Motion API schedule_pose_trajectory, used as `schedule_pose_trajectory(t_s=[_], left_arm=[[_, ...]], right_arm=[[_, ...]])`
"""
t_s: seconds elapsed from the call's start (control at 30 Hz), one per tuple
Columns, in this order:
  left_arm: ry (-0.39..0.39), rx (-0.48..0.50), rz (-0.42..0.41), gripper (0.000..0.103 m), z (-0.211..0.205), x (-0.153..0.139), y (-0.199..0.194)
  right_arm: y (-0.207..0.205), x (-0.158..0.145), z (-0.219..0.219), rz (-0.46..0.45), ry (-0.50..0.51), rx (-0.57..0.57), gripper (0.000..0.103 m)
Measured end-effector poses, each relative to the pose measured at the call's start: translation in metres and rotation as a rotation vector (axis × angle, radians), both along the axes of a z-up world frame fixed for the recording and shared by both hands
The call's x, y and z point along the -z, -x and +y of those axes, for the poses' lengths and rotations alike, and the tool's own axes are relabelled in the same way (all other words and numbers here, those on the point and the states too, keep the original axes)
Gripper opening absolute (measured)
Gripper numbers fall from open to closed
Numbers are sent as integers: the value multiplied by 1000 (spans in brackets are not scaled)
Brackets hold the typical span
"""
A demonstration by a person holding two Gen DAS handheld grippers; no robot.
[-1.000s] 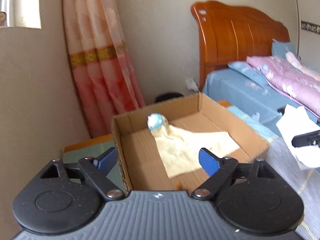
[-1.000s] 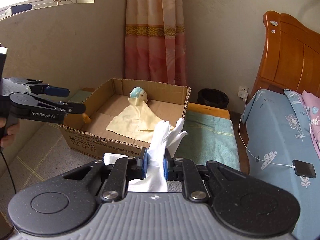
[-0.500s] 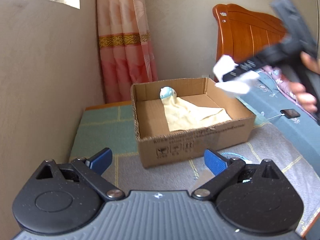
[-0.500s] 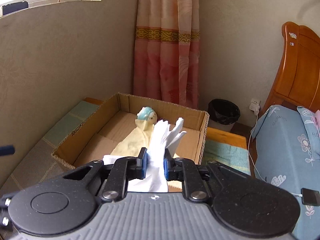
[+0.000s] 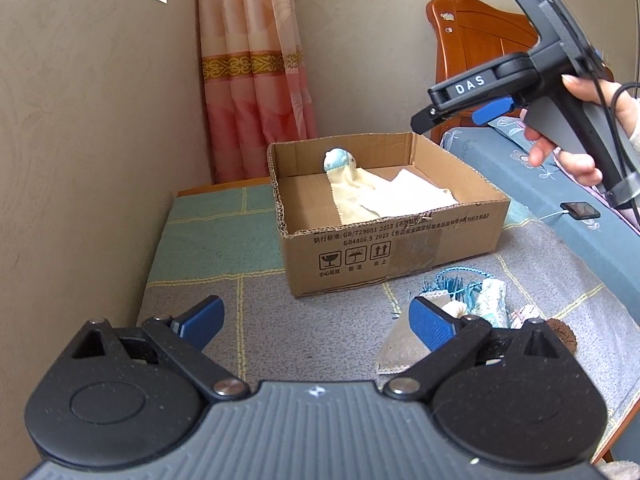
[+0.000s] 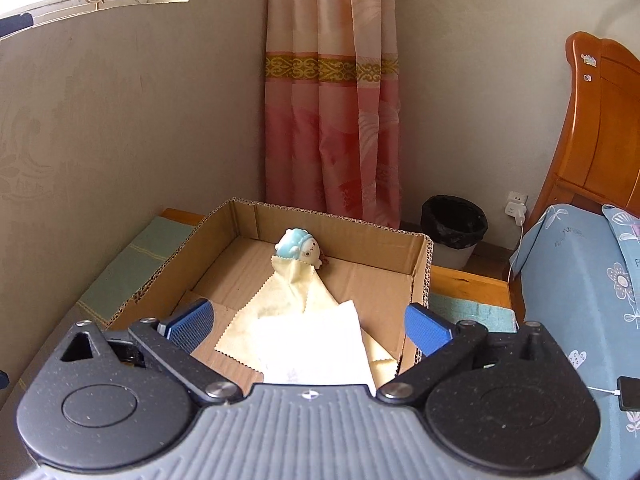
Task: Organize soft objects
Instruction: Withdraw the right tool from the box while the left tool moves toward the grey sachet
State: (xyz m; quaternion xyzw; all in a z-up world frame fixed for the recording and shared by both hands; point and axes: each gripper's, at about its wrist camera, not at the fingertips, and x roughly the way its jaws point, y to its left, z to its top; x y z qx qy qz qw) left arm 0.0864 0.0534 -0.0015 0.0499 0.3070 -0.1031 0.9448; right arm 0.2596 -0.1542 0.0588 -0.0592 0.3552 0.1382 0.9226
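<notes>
Ribbed grey plastic and speckled black linkages fill the bottom of both wrist views, and from them reach blue, fine-gridded pads. The left gripper has its jaws spread wide with nothing between them, poised over a grey quilted cover crossed by yellow stitched lines. Just beside its right pad lies a small heap of soft things: a flat beige cloth with a pinked edge, teal fringe, pale lace and a brown furry bit. The right gripper, gripped by a hand, has just let its jaws swing apart; they stand released above the cardboard box. A white cloth, thin and square-cornered, lies in the box below them, touching neither pad and resting on a pale yellow cloth with zigzag-cut edges. That yellow cloth fans out from a small round plush head in a blue knobbly cap near the far wall of the box. The box is corrugated, open-topped, with printed handling symbols on its near side. Beyond it a green quilted patch meets the rough plaster wall, a pink curtain with a gold patterned band hangs in folds, a bin lined in black stands on the floor, and a glossy orange wooden headboard rises over blue floral bedding.
</notes>
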Motion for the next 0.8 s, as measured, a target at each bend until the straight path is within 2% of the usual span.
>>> schedule_pose_trajectory(t_s=[0.37, 0.57, 0.8], left_arm=[[-8, 23, 11, 102, -8, 3, 3], [-4, 57, 25, 102, -15, 7, 6], [-36, 85, 59, 102, -26, 18, 8]], right_arm=[[42, 5, -19, -7, -2, 8, 103], [80, 26, -36, 16, -7, 23, 103], [127, 64, -52, 69, 17, 60, 103]])
